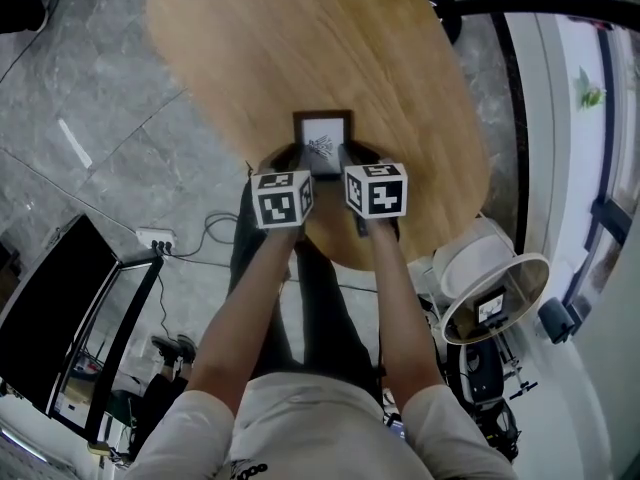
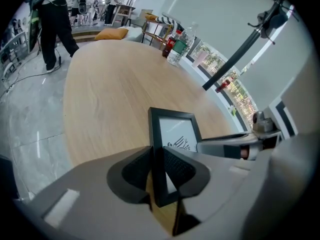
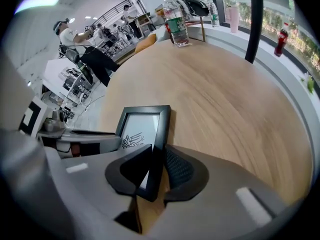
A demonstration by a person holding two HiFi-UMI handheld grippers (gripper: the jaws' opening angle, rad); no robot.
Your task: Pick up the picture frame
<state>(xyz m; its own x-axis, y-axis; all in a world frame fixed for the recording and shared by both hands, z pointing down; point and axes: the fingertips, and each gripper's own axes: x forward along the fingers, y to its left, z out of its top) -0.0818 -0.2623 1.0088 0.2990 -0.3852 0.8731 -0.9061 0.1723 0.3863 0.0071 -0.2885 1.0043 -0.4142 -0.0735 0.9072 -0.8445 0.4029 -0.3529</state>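
Observation:
A small black picture frame [image 1: 322, 131] with a white print lies flat near the front edge of the oval wooden table [image 1: 300, 38]. My left gripper [image 1: 291, 158] has its jaws on the frame's left border; in the left gripper view that border [image 2: 158, 149] sits between the dark pads, which press on both its sides. My right gripper [image 1: 352, 158] is on the frame's right border [image 3: 159, 134], pads closed against it the same way. The frame [image 2: 176, 126] [image 3: 142, 120] rests on the wood. Each gripper's body shows in the other's view.
Bottles [image 2: 175, 46] [image 3: 176, 26] stand at the table's far end. A black pole [image 1: 540, 6] crosses the far right. A white round stand [image 1: 490, 278] sits by the near right edge, a dark screen [image 1: 50, 308] and cables on the floor left. People stand far off [image 2: 52, 19].

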